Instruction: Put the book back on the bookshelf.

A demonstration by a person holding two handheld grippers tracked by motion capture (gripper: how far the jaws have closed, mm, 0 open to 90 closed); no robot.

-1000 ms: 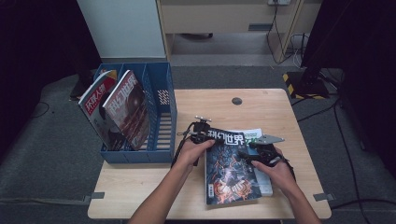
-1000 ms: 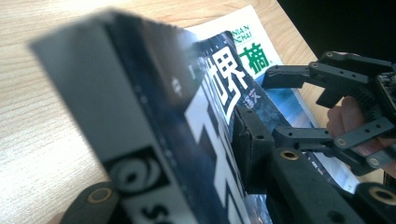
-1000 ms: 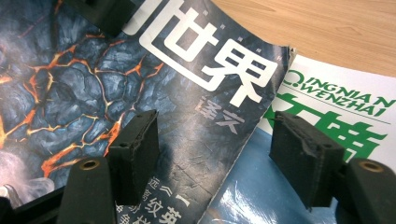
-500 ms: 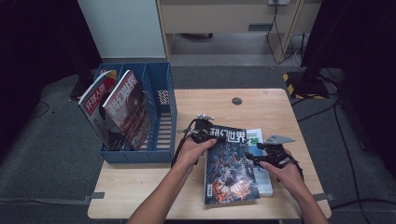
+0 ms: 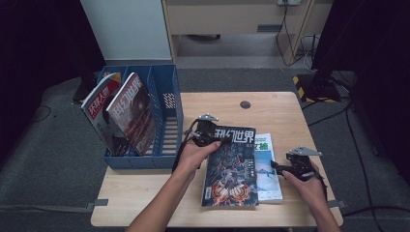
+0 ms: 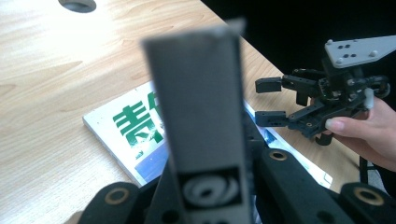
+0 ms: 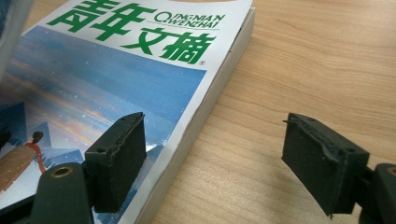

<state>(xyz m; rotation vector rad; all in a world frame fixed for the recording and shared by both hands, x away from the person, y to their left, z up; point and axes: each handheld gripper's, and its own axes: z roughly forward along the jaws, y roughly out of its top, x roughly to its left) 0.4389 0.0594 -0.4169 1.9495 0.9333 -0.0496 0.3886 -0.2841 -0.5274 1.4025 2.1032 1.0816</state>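
Dark magazine (image 5: 231,166) lies on the surface just right of the blue rack (image 5: 167,121), its top edge pinched in the left tool (image 5: 207,136), overlapping the green-titled magazine (image 5: 267,169). The left tool view shows that edge between closing jaws; the right tool view shows the right tool (image 7: 212,158) wide, holding nothing, having just opened and drawn rightward off the cover.

Left tongs (image 5: 216,137) gripping dark magazine (image 5: 231,166) top edge, right tongs (image 5: 276,166) open beside blue-white magazine (image 5: 266,169), wooden table (image 5: 270,108)
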